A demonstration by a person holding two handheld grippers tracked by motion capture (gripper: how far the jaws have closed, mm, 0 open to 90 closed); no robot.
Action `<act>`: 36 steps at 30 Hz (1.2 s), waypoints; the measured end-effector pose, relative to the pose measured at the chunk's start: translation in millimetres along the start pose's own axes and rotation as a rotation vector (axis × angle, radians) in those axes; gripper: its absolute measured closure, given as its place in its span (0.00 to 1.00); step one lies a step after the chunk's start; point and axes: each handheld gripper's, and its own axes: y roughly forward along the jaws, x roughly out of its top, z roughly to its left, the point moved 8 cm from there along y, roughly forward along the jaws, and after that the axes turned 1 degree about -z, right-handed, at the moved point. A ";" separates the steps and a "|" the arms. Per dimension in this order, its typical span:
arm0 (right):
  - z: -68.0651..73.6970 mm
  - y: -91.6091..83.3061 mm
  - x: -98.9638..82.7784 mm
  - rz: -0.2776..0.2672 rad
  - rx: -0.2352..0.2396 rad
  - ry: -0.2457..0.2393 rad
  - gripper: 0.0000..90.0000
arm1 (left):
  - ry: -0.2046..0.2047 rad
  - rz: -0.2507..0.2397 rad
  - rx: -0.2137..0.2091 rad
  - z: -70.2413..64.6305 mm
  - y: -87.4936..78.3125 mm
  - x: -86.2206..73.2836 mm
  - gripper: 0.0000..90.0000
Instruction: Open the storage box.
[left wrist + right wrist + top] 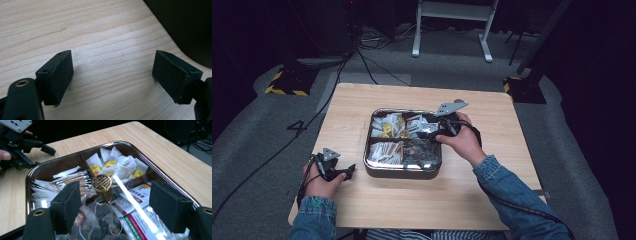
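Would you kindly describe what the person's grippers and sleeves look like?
Both sleeves are blue denim. Each gripper, left and right, is black with two blocky, matte jaws, a grey three-cornered plate on top and a trailing black cable.

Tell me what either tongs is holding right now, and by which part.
Nothing is held. The right tongs stand open above the tea bags in the tray; the left tongs are open over bare table.
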 end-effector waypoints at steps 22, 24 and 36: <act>6.3 70.8 -2.5 0.048 0.048 0.022 0.47 | 0.000 0.000 -0.001 0.2 0.1 0.1 0.20; 6.4 74.1 -4.0 0.048 0.050 0.022 0.49 | 0.000 0.000 -0.001 0.2 0.1 0.1 0.20; 12.0 86.5 -13.5 0.111 0.043 -0.020 0.60 | 0.001 0.001 -0.001 0.0 0.1 0.0 0.20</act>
